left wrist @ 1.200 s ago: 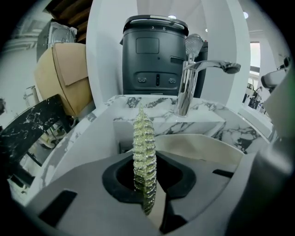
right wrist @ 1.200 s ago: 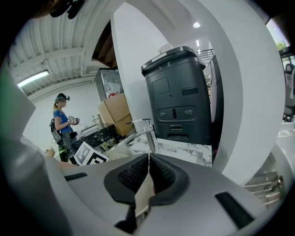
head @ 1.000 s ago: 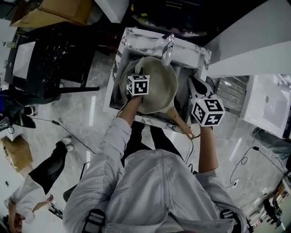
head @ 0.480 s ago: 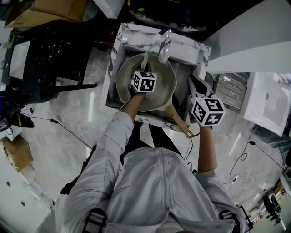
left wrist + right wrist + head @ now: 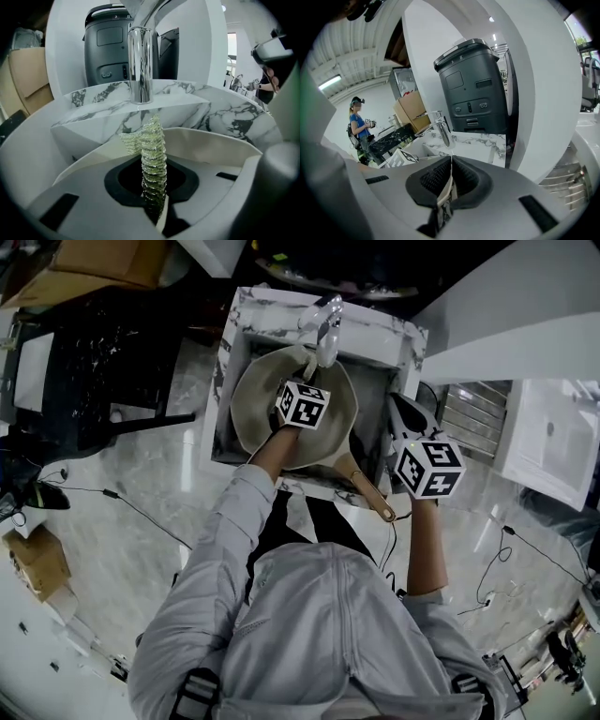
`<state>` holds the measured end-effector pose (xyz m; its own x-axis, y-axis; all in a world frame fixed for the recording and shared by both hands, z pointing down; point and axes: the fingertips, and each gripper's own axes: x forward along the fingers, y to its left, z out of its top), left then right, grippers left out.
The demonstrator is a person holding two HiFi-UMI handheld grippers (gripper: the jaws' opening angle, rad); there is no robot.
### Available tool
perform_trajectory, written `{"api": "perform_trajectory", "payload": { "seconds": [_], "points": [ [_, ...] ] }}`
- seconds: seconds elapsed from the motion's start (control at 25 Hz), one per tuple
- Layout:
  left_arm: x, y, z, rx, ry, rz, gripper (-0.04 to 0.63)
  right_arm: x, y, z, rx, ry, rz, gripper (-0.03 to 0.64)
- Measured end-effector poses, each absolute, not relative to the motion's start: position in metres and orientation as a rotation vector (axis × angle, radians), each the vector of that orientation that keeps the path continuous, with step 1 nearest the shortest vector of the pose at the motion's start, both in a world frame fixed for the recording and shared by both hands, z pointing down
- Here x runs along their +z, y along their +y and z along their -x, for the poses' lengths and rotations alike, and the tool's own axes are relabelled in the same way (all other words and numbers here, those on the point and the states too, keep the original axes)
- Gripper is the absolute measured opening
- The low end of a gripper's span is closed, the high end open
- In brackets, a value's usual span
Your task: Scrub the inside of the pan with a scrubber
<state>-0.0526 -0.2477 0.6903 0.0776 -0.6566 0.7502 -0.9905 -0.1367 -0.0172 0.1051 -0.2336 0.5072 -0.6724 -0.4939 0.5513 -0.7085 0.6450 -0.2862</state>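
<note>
Scrubber [image 5: 152, 159] pinched between left gripper's [image 5: 155, 208] fingers [image 5: 91, 199], inside pan [image 5: 249, 416]

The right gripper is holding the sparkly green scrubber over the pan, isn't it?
Not quite. It is the left gripper that holds the sparkly green scrubber over the pan. The left gripper view shows the scrubber pinched between that gripper's jaws. The right gripper has no scrubber.

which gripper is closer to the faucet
Left. The left gripper, shut on the scrubber, is inside the pan, close in front of the faucet; the right gripper hangs at the sink's right edge.
</note>
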Motion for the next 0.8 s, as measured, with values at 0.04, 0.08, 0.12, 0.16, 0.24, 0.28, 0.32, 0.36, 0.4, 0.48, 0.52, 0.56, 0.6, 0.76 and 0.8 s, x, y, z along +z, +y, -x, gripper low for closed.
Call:
{"api": "perform_trajectory", "payload": {
  "seconds": [0.04, 0.08, 0.12, 0.16, 0.24, 0.28, 0.32, 0.36, 0.4, 0.48, 0.52, 0.56, 0.6, 0.76, 0.8],
  "points": [
    [0.691, -0.249, 0.050, 0.847, -1.605, -1.871, 0.067, 0.507, -0.234, -0.107, 0.684, -2.437, -0.948, 0.037],
    [0.691, -0.250, 0.047, 0.851, -1.578, -1.901, 0.067, 0.507, -0.234, -0.108, 0.682, -2.435, -0.948, 0.037],
    [0.691, -0.251, 0.043, 0.863, -1.547, -1.935, 0.067, 0.508, -0.233, -0.110, 0.678, -2.434, -0.946, 0.037],
    [0.691, -0.251, 0.040, 0.875, -1.514, -1.969, 0.069, 0.508, -0.233, -0.111, 0.675, -2.432, -0.945, 0.037],
    [0.691, -0.252, 0.032, 0.879, -1.448, -2.034, 0.067, 0.509, -0.232, -0.113, 0.673, -2.432, -0.943, 0.037],
    [0.690, -0.251, 0.028, 0.868, -1.413, -2.065, 0.067, 0.509, -0.231, -0.113, 0.675, -2.434, -0.943, 0.037],
    [0.688, -0.250, 0.022, 0.850, -1.376, -2.094, 0.067, 0.509, -0.231, -0.114, 0.678, -2.437, -0.945, 0.037],
    [0.686, -0.249, 0.016, 0.835, -1.334, -2.121, 0.067, 0.509, -0.230, -0.114, 0.683, -2.440, -0.947, 0.037],
    [0.684, -0.247, 0.010, 0.832, -1.291, -2.148, 0.067, 0.508, -0.230, -0.115, 0.690, -2.443, -0.952, 0.037],
    [0.682, -0.243, -0.003, 0.850, -1.213, -2.198, 0.067, 0.507, -0.230, -0.117, 0.702, -2.444, -0.964, 0.037],
    [0.681, -0.240, -0.008, 0.856, -1.180, -2.217, 0.067, 0.506, -0.230, -0.118, 0.708, -2.444, -0.969, 0.037],
    [0.681, -0.238, -0.013, 0.861, -1.150, -2.234, 0.067, 0.505, -0.230, -0.118, 0.713, -2.447, -0.973, 0.037],
    [0.680, -0.235, -0.017, 0.866, -1.119, -2.251, 0.067, 0.503, -0.229, -0.119, 0.717, -2.450, -0.975, 0.037],
    [0.675, -0.228, -0.030, 0.876, -1.016, -2.329, 0.067, 0.504, -0.224, -0.122, 0.734, -2.446, -0.982, 0.037],
    [0.674, -0.227, -0.031, 0.868, -0.991, -2.342, 0.068, 0.506, -0.222, -0.123, 0.739, -2.441, -0.984, 0.037]
  ]
}}
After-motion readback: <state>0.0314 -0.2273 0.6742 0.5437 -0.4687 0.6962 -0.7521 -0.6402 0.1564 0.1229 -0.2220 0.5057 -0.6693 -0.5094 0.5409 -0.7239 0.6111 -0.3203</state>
